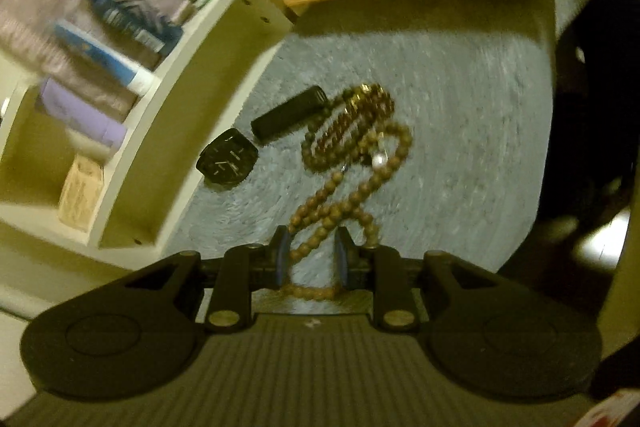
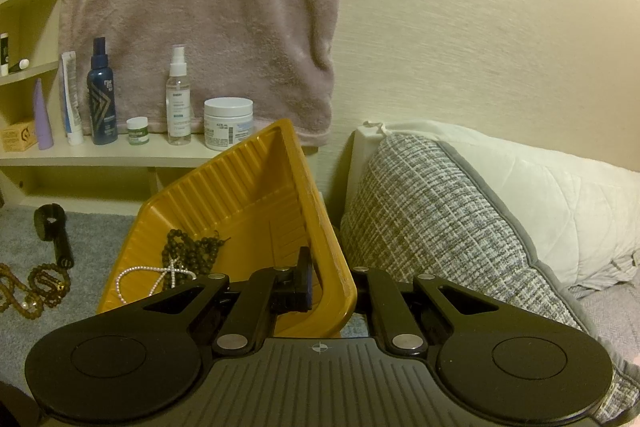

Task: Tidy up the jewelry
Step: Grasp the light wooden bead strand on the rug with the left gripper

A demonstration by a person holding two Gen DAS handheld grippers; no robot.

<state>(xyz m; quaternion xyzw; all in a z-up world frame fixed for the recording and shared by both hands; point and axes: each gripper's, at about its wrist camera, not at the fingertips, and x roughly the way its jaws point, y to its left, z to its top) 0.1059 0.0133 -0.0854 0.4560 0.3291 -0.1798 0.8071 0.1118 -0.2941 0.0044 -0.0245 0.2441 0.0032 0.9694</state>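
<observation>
Left claw point(image 1: 310, 261) astride brown beads point(image 1: 352, 155) (tangled)

Towel point(image 2: 200, 19): a mauve-grey plush towel hung flat against the cream wall, its lower edge behind the bottles.
Shelf point(image 2: 120, 155): a pale shelf unit ran along the wall, above grey carpet point(image 2: 24, 255).
Spray bottle point(image 2: 102, 95): dark blue, upright on the shelf.
Tube point(image 2: 70, 99): white and blue, standing just beside the blue bottle.
Clear bottle point(image 2: 177, 99): a pump spray, upright.
White jar point(image 2: 228, 123): wide, lidded, at the row's right end.
Small jar point(image 2: 138, 131): green label, between the two bottles.
Lilac cone point(image 2: 43, 119): upright near a small cardboard box point(image 2: 18, 137).
Cushion point(image 2: 420, 219): grey woven, leaning on a white quilted pillow point(image 2: 540, 187).
</observation>
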